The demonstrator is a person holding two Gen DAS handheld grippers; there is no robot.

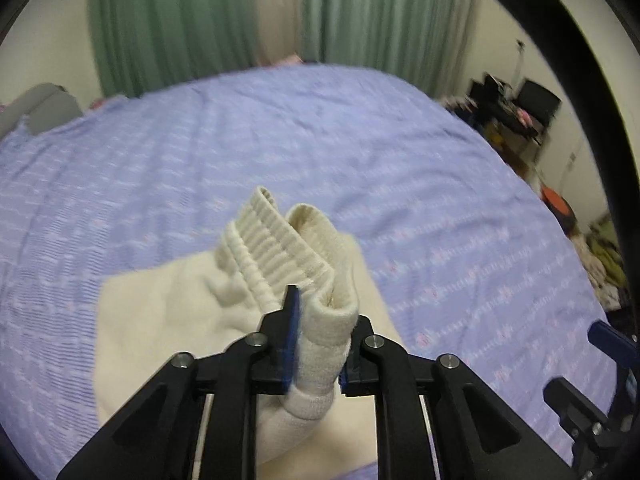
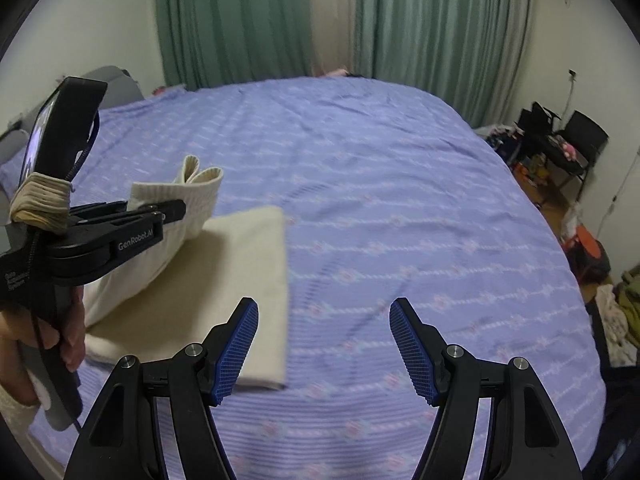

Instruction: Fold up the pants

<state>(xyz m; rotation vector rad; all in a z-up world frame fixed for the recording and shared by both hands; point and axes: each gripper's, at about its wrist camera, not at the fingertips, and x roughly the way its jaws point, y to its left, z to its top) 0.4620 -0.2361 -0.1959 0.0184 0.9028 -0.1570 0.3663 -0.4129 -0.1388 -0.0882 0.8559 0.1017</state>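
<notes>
Left wrist view: my left tongs pinch the cream pants waistband at lower centre, over the bed. My right tongs gape empty.

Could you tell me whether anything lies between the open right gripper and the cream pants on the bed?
Nothing visible does. The right gripper hangs open over bare purple bedspread, with the flat part of the cream pants just beside its left finger. The left gripper clamps the ribbed waistband, raised above the flat part.
</notes>
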